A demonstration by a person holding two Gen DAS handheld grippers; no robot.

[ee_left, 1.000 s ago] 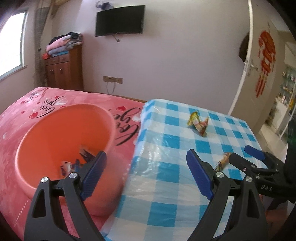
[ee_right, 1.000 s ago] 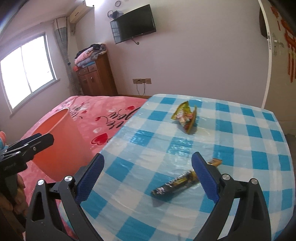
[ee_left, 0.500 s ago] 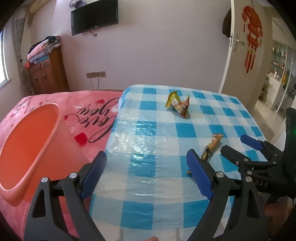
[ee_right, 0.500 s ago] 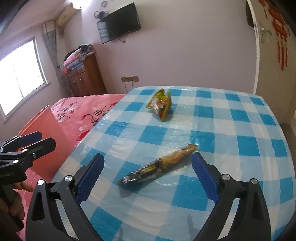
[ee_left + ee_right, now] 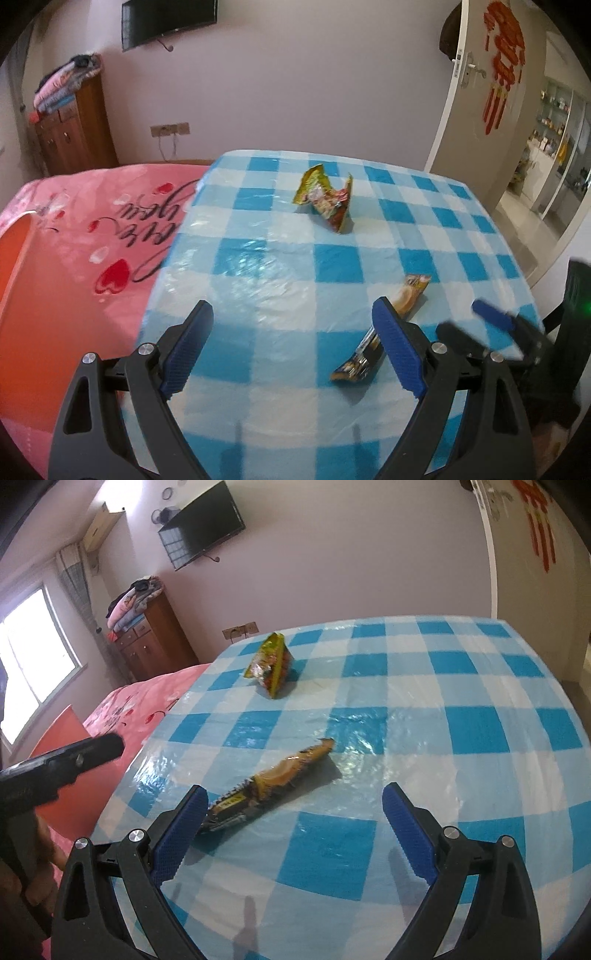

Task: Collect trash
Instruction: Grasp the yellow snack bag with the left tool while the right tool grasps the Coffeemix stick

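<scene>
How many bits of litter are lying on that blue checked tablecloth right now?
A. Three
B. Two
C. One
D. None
B: only a crumpled snack bag near the far side and a long thin wrapper closer in lie on the tablecloth.

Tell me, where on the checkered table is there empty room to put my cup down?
The checkered table is mostly bare. The biggest free patch is its whole right side, right of the long wrapper and the crumpled snack bag. The stretch between those two is free too. It is crowded only near the front, where the long wrapper lies by both grippers.
</scene>
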